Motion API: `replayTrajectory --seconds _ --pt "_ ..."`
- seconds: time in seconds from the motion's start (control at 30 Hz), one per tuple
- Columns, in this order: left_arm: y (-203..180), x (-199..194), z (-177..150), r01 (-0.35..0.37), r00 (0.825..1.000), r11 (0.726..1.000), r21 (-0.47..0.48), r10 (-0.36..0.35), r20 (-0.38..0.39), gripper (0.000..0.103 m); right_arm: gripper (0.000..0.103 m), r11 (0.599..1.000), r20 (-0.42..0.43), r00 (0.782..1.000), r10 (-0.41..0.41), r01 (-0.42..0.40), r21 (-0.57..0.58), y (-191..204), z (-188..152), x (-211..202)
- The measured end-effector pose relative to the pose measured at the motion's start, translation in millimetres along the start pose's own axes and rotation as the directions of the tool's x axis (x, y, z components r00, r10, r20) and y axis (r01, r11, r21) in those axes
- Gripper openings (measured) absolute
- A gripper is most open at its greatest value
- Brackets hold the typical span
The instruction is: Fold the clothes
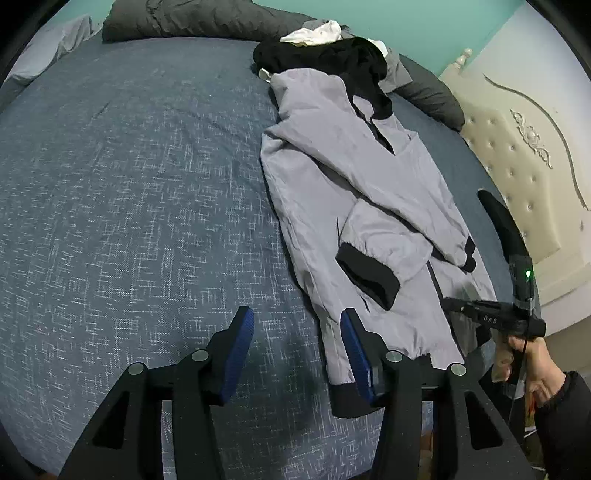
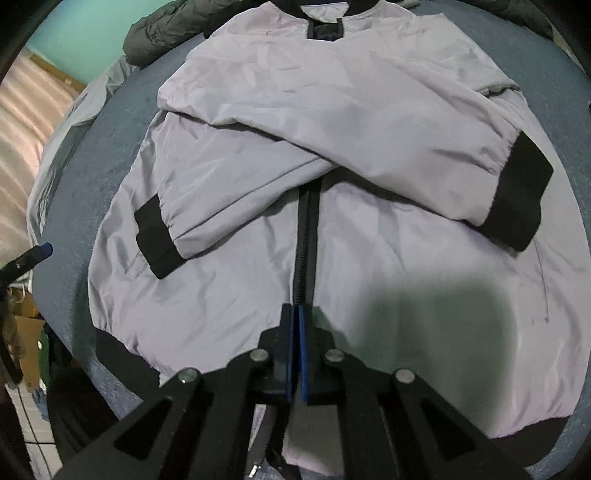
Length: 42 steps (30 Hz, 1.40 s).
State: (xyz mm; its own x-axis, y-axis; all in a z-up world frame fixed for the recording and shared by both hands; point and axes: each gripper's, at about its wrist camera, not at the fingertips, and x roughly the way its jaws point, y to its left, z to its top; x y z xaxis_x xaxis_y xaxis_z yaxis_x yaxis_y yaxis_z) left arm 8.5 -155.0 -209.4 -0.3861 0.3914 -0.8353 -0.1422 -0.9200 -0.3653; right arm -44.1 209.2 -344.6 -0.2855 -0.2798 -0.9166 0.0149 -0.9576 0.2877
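Observation:
A light grey jacket (image 1: pixel 332 177) with black cuffs and hem lies front up on the blue bed (image 1: pixel 129 184), both sleeves folded across its chest. In the right wrist view the jacket (image 2: pixel 258 240) fills the frame, its black zipper (image 2: pixel 306 236) running down the middle. My left gripper (image 1: pixel 295 325) is open and empty, just above the bed at the jacket's hem corner, its right pad over the fabric edge. My right gripper (image 2: pixel 295 314) is shut with nothing between its pads, hovering over the zipper near the hem. It also shows in the left wrist view (image 1: pixel 491 314), at the jacket's hem.
A pile of black and white clothes (image 1: pixel 325 48) lies at the jacket's collar end. Dark grey bedding (image 1: pixel 192 18) runs along the far edge. A cream tufted headboard (image 1: pixel 524 147) stands at the right. The bed edge (image 2: pixel 62 236) drops off at the left in the right wrist view.

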Motion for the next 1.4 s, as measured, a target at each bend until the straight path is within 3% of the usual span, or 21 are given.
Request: replayTrajectory --seconds 0.2,0.47,0.63,0.83,1.03,1.1,1.13,1.2,1.4 --pt "-11.1 12.5 -6.8 0.014 0.999 1.000 0.022 -0.014 -0.041 0.054 0.003 0.999 0.011 0.999 0.045 -0.045 0.022 -1.0 4.6 -4.2" --pt "-18.8 27.8 -23.6 0.045 0.995 0.999 0.018 -0.043 -0.092 0.054 0.006 0.999 0.076 0.996 0.046 -0.047 0.009 -21.2 9.6 -61.1" --pt "-16.6 29.5 -31.4 0.050 0.993 0.999 0.008 -0.049 -0.104 0.054 0.025 0.999 0.093 0.996 -0.008 0.004 0.042 -62.9 5.4 -97.6" --pt "-19.3 33.7 -38.3 0.057 0.989 0.998 0.011 -0.055 -0.136 0.055 0.026 0.991 0.008 0.996 -0.094 0.093 0.097 -116.4 -11.8 -112.6" --pt "-22.7 38.2 -42.3 0.068 0.985 0.998 0.004 -0.066 -0.158 0.060 0.027 0.980 -0.051 0.993 -0.106 0.113 0.165 -155.9 -45.9 -116.4" --pt "-22.9 39.1 -43.6 0.072 0.984 0.997 -0.006 -0.072 -0.163 0.061 0.030 0.977 -0.057 0.994 -0.090 0.099 0.187 -164.5 -56.0 -117.1" --pt "-23.1 39.1 -44.2 0.072 0.984 0.997 -0.006 -0.072 -0.164 0.061 0.039 0.976 -0.061 0.995 -0.081 0.092 0.198 -168.0 -59.9 -116.4" --pt "-24.1 39.0 -45.9 0.072 0.983 0.997 -0.009 -0.072 -0.170 0.061 0.044 0.974 -0.067 0.996 -0.066 0.079 0.215 -173.8 -66.9 -114.1" --pt "-29.7 32.8 -50.1 0.077 0.983 0.997 -0.008 -0.077 -0.167 0.063 0.045 0.968 -0.072 0.997 -0.020 0.038 0.250 -179.5 -78.8 -106.6"
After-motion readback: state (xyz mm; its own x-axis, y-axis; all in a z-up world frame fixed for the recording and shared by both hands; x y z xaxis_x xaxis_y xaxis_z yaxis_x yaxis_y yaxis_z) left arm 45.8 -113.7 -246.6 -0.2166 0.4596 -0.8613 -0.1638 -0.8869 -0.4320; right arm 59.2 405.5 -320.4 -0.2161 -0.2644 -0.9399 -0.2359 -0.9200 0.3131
